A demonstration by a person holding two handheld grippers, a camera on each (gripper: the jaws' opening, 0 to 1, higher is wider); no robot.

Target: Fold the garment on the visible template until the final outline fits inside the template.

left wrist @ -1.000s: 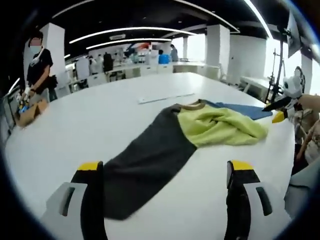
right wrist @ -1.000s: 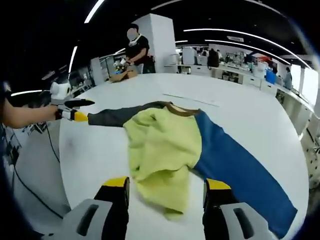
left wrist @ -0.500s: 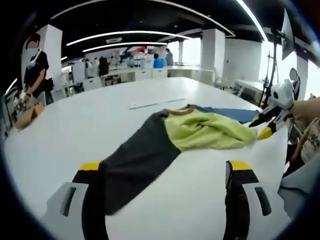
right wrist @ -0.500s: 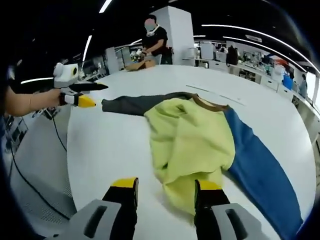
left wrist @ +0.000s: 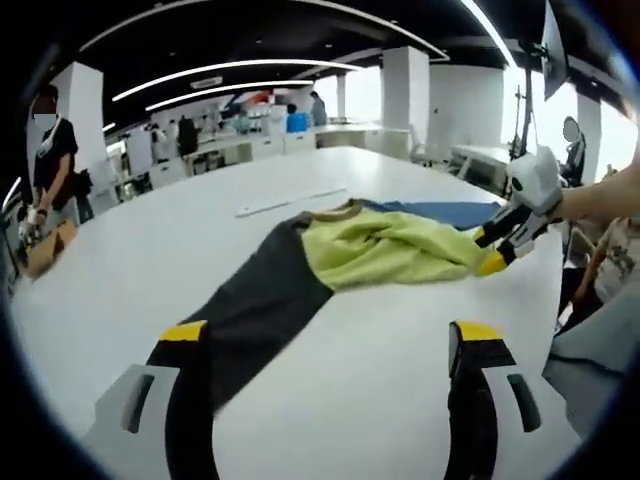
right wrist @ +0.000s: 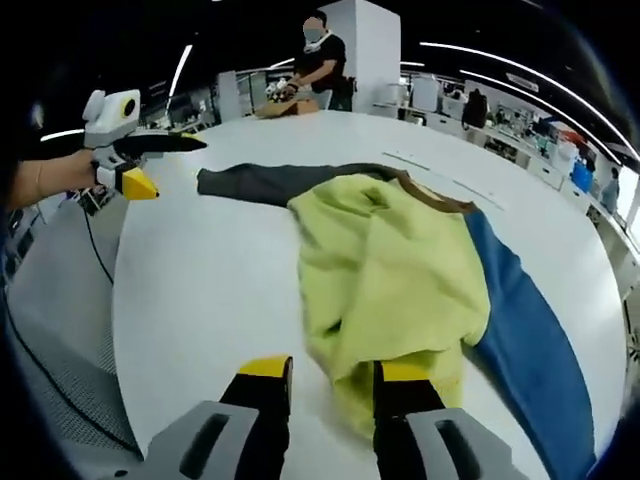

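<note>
On the white table [right wrist: 200,290] the garment [right wrist: 390,270] lies spread. At its yellow hem the right gripper [right wrist: 332,372] has jaws narrowly apart, pinching nothing yet; better take one layer only. Beside its grey sleeve, the left gripper [left wrist: 330,335] waits with jaws wide.

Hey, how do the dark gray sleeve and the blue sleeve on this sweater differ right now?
The dark gray sleeve stretches toward the left tool, which is open and apart from its cuff; the blue sleeve runs down the other side of the white table. In the left gripper view the gray sleeve shows full length, while the blue one is mostly hidden behind the bunched yellow-green body. Both lie flat, joined to that body.
</note>
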